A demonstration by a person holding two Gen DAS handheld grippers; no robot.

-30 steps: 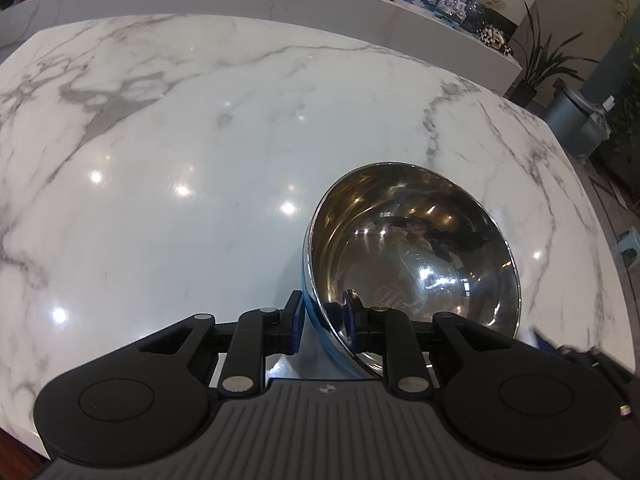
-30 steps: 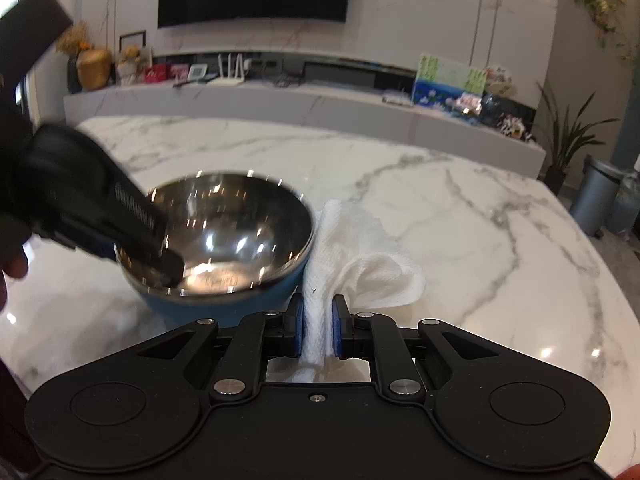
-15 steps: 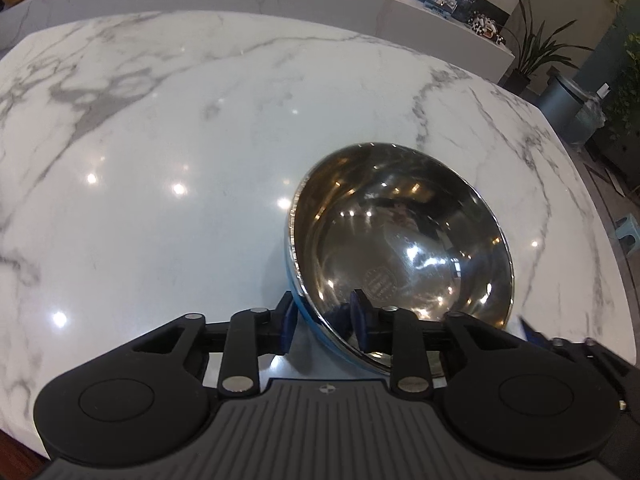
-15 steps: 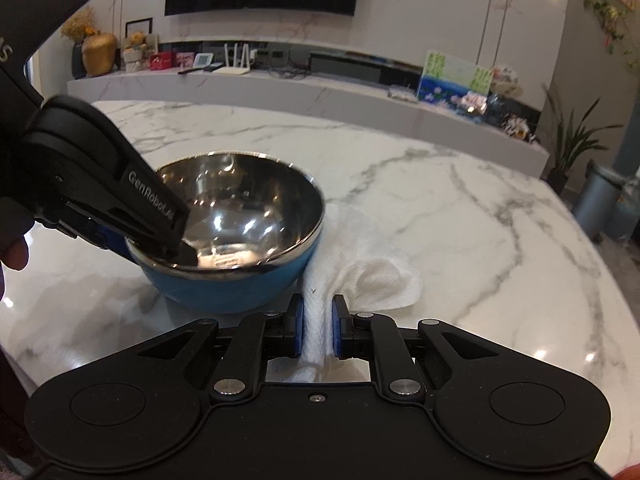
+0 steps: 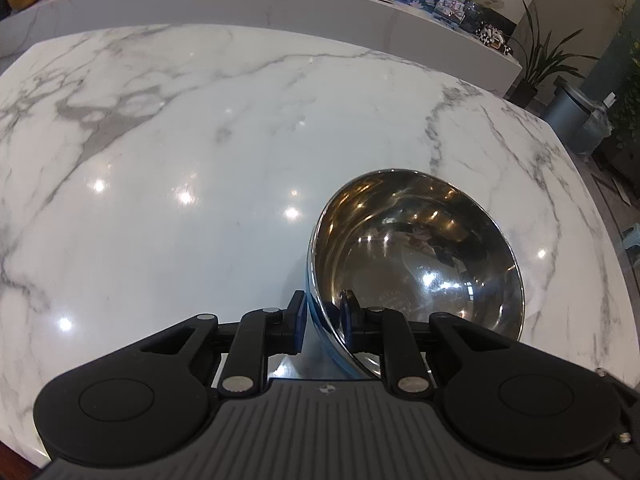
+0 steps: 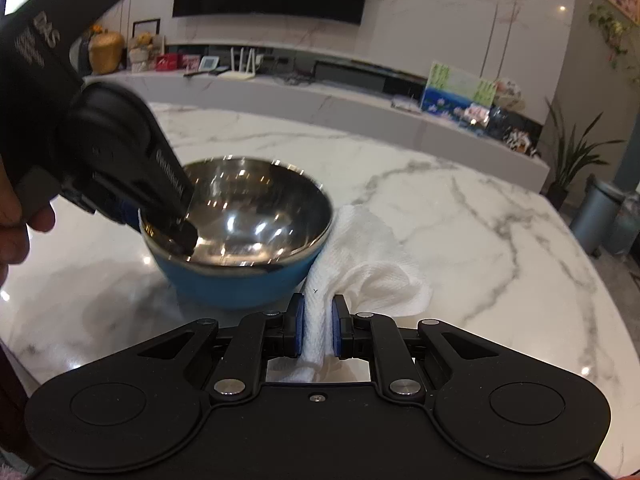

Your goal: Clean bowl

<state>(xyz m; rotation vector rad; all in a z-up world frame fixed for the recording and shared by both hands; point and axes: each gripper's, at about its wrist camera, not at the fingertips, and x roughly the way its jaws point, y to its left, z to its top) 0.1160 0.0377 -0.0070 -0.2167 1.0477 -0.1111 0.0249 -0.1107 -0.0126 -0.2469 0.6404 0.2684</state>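
My left jaws pinch the bowl (image 5: 416, 256) rim; my right jaws clamp the white cloth (image 6: 360, 264) just beside it on the marble surface (image 5: 200, 140).

The left gripper (image 6: 182, 236) bears white lettering (too blurred to read).

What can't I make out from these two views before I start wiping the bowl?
- Bowl underside and table contact: hidden by its own blue wall, both views.
- Bowl's near rim, left wrist view: covered by the left tool, which clamps it.
- Cloth tail end: hidden behind the right tool body.
- Residue inside the bowl: glare and reflections mask it.
- Left tool's lettering, right wrist view: motion blurred.
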